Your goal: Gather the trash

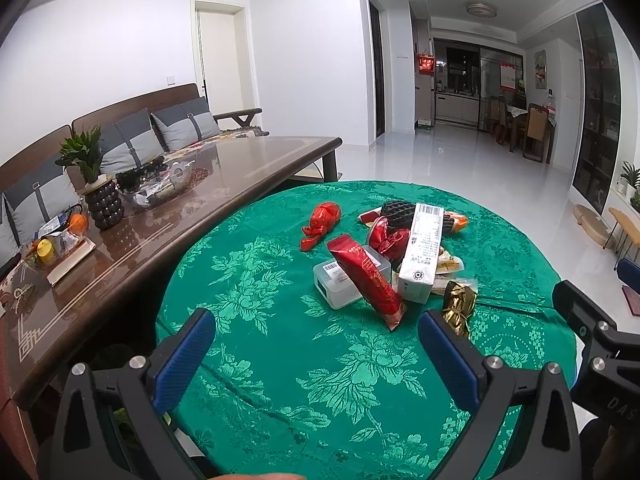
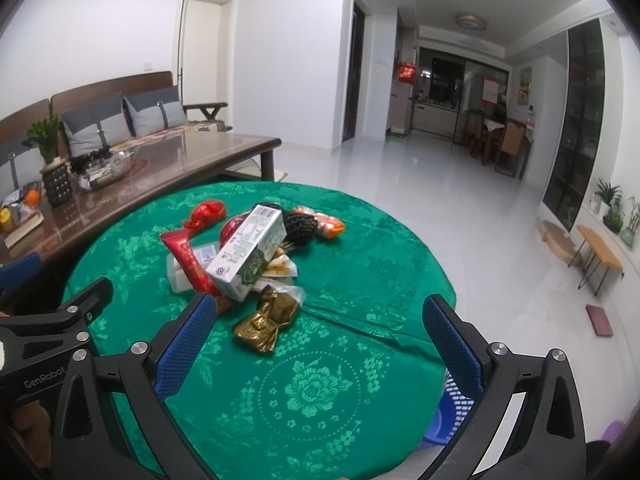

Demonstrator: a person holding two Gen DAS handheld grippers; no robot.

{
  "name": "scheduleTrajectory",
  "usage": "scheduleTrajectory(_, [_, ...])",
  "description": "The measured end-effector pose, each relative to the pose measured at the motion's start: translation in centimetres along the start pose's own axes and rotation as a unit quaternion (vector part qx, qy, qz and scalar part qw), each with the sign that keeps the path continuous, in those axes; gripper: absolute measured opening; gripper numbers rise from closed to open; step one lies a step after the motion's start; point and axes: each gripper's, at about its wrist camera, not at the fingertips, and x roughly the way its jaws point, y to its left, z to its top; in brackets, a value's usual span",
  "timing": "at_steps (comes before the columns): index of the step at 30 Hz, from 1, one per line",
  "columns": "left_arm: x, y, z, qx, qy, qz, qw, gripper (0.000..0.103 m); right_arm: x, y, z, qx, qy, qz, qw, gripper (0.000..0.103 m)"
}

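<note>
A pile of trash lies on the round table's green cloth (image 1: 320, 380): a white carton (image 1: 422, 256), a long red wrapper (image 1: 366, 280), a clear plastic box (image 1: 340, 284), a gold foil wrapper (image 1: 460, 306), a crumpled red bag (image 1: 320, 222) and a black foam net (image 1: 394, 210). My left gripper (image 1: 318, 326) hovers open just short of the pile with nothing between its fingers. In the right wrist view the carton (image 2: 250, 254) and gold wrapper (image 2: 266, 318) lie ahead-left of my right gripper (image 2: 320, 312), also open and empty.
A brown coffee table (image 1: 224, 200) with a potted plant (image 1: 96, 188), a glass bowl and fruit stands to the left, a sofa behind it. A blue basket (image 2: 448, 412) sits on the floor by the table's right edge. White tiled floor stretches toward a dining area.
</note>
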Motion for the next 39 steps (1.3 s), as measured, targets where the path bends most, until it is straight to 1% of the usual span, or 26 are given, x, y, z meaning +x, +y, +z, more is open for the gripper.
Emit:
scheduleTrajectory(4, [0.6,0.6,-0.2,-0.006,0.011,0.003,0.9999,0.103,0.5,0.1,0.0,-0.001,0.005,0.001,1.0,0.103])
scheduleTrajectory(11, [1.9,2.1,-0.9,-0.017,0.032,0.021,0.9991,0.103,1.7,-0.3,-0.5,0.001,0.017,0.001,1.0,0.103])
scheduleTrajectory(17, [3.3,3.0,-1.6,-0.032,0.056,0.019,0.9977,0.103,3.8,-0.4,-1.8,0.003,0.038,0.013,0.999,0.103])
scheduleTrajectory(20, [4.4,2.7,-2.2,-0.032,0.079,0.015,0.9963,0.103,5.7,-0.3,-2.7,0.008,0.064,0.031,0.997,0.103])
scheduleTrajectory(22, [5.2,2.2,-2.7,-0.025,0.093,0.017,0.9952,0.103,7.4,0.1,-3.1,0.012,0.086,0.055,0.995,0.103])
scheduleTrajectory(27, [6.3,1.4,-3.4,-0.017,0.11,0.02,0.9935,0.103,11.0,1.1,-2.8,0.021,0.122,0.101,0.987,0.103])
scheduleTrajectory(29, [6.8,1.5,-3.6,-0.02,0.118,0.023,0.9926,0.103,12.7,1.3,-2.6,0.025,0.135,0.108,0.985,0.102])
scheduleTrajectory(31, [7.2,1.6,-3.9,-0.021,0.125,0.03,0.9915,0.103,14.5,1.7,-2.4,0.028,0.157,0.11,0.981,0.102])
scheduleTrajectory(34, [8.0,1.7,-4.2,-0.022,0.135,0.036,0.9899,0.103,16.1,2.0,-2.4,0.029,0.173,0.117,0.977,0.101])
scheduleTrajectory(36, [8.5,1.6,-4.4,-0.023,0.142,0.038,0.9889,0.103,16.9,2.2,-2.5,0.023,0.183,0.124,0.975,0.09])
scheduleTrajectory(37, [8.8,1.6,-4.5,-0.023,0.144,0.037,0.9886,0.103,17.1,2.3,-2.6,0.018,0.188,0.125,0.974,0.082])
scheduleTrajectory(38, [9.1,1.4,-4.6,-0.022,0.148,0.037,0.988,0.103,17.1,2.3,-2.8,0.012,0.189,0.125,0.974,0.077])
scheduleTrajectory(39, [9.4,1.2,-4.7,-0.021,0.15,0.036,0.9878,0.103,16.9,2.2,-2.9,0.005,0.185,0.122,0.975,0.074])
